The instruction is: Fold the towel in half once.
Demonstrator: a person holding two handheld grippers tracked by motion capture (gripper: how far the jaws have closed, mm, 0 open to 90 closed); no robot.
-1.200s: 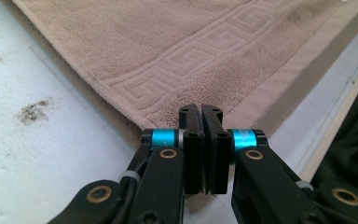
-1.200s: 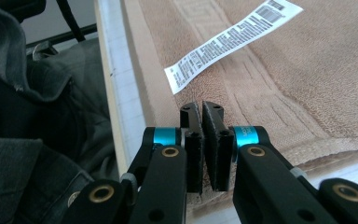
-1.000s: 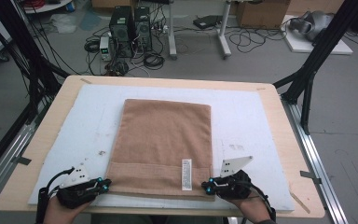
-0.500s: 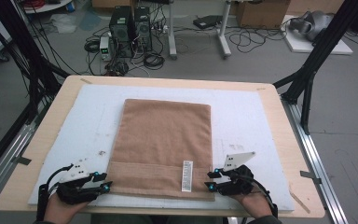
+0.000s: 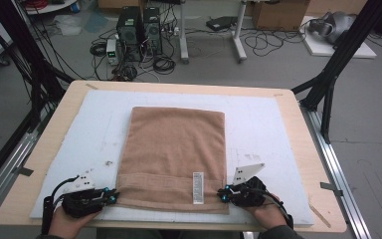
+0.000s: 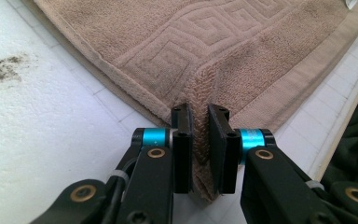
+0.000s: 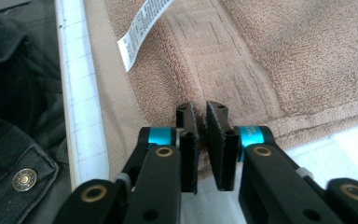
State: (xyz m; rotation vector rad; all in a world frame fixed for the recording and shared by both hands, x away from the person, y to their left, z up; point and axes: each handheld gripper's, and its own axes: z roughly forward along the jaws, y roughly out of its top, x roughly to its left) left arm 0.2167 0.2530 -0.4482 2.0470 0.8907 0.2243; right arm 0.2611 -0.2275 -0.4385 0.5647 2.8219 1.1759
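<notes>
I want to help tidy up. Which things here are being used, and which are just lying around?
In use:
towel
left gripper, pinching a near corner
right gripper, pinching the other near corner
white mat under the towel

Lying about:
computers on the floor
cables
cardboard box

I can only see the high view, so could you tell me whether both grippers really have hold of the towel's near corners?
Observer: Yes. The left gripper has just closed its jaws on a pinched-up fold of the towel.
Operator: And the right one, please?
Observer: The right gripper has just closed too, with the towel's edge bunched between its jaws.
Operator: Is the towel plain?
Observer: No, a raised key pattern runs along its band.
</notes>
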